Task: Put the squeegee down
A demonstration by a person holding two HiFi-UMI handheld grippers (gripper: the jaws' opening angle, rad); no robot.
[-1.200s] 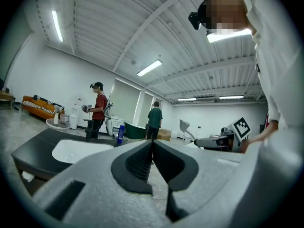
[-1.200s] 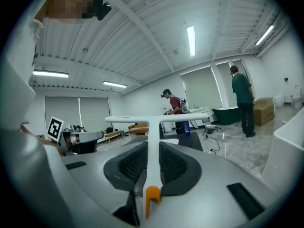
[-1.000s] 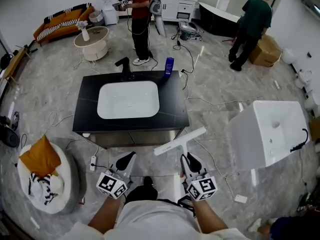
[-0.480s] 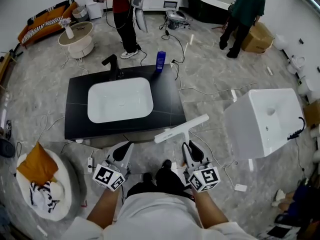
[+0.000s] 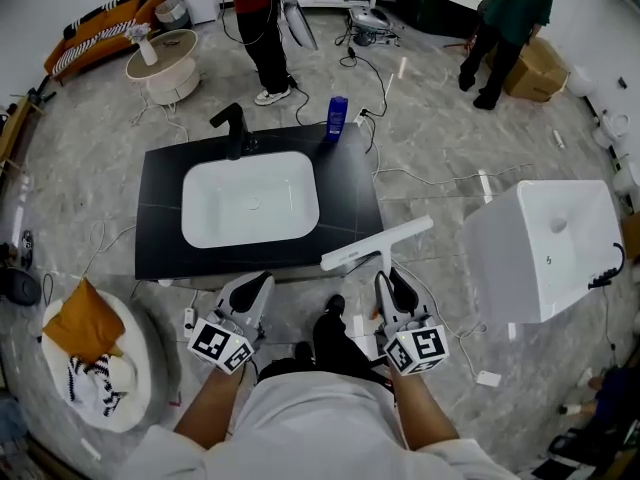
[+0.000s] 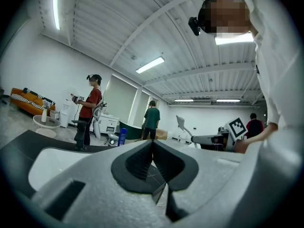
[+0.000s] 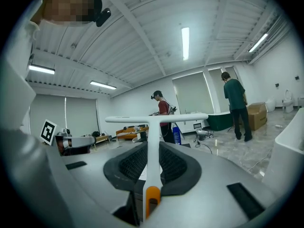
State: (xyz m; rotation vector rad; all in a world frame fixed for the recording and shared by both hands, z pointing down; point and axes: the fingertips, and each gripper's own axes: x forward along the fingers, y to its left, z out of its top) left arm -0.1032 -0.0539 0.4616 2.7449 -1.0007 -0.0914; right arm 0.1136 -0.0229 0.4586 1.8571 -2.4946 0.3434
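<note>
A white squeegee (image 5: pixel 377 245) with a long blade and a thin handle is held upright in my right gripper (image 5: pixel 390 286), which is shut on the handle. In the right gripper view the squeegee (image 7: pixel 154 141) rises between the jaws, its orange handle end at the bottom. The blade hangs over the front right corner of the black counter (image 5: pixel 160 218), which holds a white sink basin (image 5: pixel 250 200). My left gripper (image 5: pixel 252 290) hangs near the counter's front edge, shut with nothing in it; the left gripper view shows its pads (image 6: pixel 152 158) pressed together.
A black tap (image 5: pixel 233 128) and a blue bottle (image 5: pixel 337 114) stand at the counter's back edge. A white box-shaped basin (image 5: pixel 545 248) stands to the right. A white pouf with an orange cloth (image 5: pixel 85 348) is at left. Cables cross the floor. Two people stand beyond the counter.
The view has shifted slightly; both grippers and the squeegee sit a little closer to the counter's front edge. The right gripper keeps hold of the squeegee.
</note>
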